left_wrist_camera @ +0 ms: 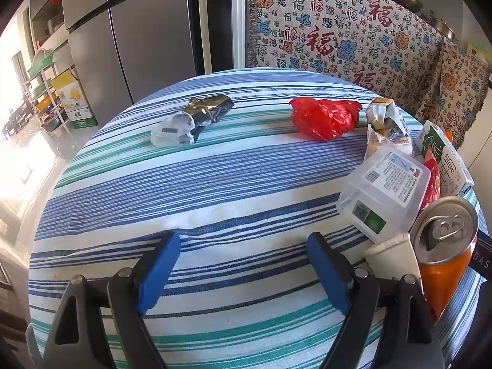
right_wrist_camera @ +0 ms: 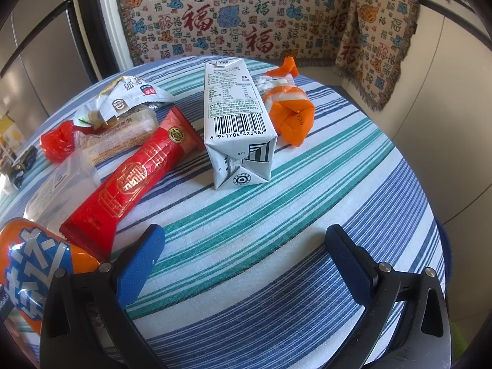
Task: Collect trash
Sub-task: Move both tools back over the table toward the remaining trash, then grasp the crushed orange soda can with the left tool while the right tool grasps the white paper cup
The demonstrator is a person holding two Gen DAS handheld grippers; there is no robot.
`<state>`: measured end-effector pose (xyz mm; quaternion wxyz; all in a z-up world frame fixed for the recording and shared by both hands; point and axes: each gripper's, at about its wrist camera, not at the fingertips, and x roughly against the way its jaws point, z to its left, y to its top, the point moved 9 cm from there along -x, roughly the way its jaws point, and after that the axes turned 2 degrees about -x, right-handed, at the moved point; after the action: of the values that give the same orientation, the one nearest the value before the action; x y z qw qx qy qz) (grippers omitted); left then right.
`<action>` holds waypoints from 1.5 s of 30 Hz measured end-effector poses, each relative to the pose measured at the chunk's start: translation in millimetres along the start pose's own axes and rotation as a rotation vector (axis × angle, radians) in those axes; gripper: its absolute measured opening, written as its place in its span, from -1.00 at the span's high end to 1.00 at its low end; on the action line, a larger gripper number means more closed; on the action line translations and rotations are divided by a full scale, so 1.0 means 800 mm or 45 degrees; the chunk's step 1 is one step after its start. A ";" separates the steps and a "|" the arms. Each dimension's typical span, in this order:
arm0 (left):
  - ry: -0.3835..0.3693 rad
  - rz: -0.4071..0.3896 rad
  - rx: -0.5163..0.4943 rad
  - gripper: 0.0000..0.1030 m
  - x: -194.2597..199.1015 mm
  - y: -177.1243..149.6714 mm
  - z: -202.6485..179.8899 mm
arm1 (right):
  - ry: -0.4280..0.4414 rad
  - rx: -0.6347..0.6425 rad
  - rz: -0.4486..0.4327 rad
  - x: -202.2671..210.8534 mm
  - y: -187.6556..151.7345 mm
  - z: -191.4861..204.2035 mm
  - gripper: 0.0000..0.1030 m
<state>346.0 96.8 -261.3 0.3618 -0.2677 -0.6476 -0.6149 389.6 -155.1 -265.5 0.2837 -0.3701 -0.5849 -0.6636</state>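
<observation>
Trash lies scattered on a round table with a striped cloth (left_wrist_camera: 215,184). In the left wrist view a black and clear wrapper (left_wrist_camera: 190,120) and a crumpled red bag (left_wrist_camera: 326,117) lie at the far side; a clear plastic box (left_wrist_camera: 384,190) and an orange can (left_wrist_camera: 442,246) stand at the right. My left gripper (left_wrist_camera: 243,246) is open over bare cloth, with nothing between its blue pads. In the right wrist view a white milk carton (right_wrist_camera: 236,123), a red wrapper (right_wrist_camera: 135,181) and an orange bag (right_wrist_camera: 292,110) lie ahead. My right gripper (right_wrist_camera: 246,243) is open and holds nothing.
A patterned blanket (left_wrist_camera: 338,30) hangs behind the table. A grey fridge (left_wrist_camera: 138,30) stands at the far left, with a shelf rack and a cardboard box (left_wrist_camera: 73,98) beside it. A torn food packet (right_wrist_camera: 123,101) and the orange can (right_wrist_camera: 33,264) sit left of my right gripper.
</observation>
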 end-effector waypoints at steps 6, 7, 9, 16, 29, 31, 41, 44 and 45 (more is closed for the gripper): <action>-0.002 0.000 0.001 -0.68 0.000 0.000 0.000 | 0.002 0.001 0.000 0.000 0.000 0.000 -0.99; -0.005 0.000 0.002 -0.68 0.000 0.000 -0.001 | 0.003 0.002 0.000 0.001 0.000 0.000 -0.99; -0.016 -0.002 0.007 -0.67 0.001 0.000 0.000 | 0.004 0.002 0.000 0.001 0.000 0.000 -0.99; -0.233 -0.009 0.108 -0.67 0.025 -0.009 0.024 | 0.011 0.004 0.005 0.001 0.000 -0.001 -0.99; -0.612 -0.057 -0.038 -0.67 0.091 -0.022 -0.048 | 0.072 0.079 -0.107 0.066 -0.020 -0.027 -0.97; -0.598 -0.070 -0.043 -0.67 0.097 -0.020 -0.058 | 0.065 0.099 -0.165 0.087 -0.024 -0.046 -0.98; -0.533 -0.173 -0.425 -0.67 0.117 -0.004 -0.155 | 0.191 0.141 -0.160 0.121 -0.060 -0.101 -0.98; -0.475 -0.100 -0.489 -0.67 0.089 0.002 -0.175 | 0.242 0.119 -0.188 0.134 -0.067 -0.099 -0.98; -0.474 -0.054 -0.493 -0.66 0.079 0.002 -0.178 | 0.250 0.116 -0.197 0.138 -0.069 -0.100 -0.98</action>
<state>329.5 -50.5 -212.7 0.1656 -0.4270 -0.5787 -0.6748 270.1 -219.4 -209.4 0.3040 -0.2439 -0.6109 -0.6891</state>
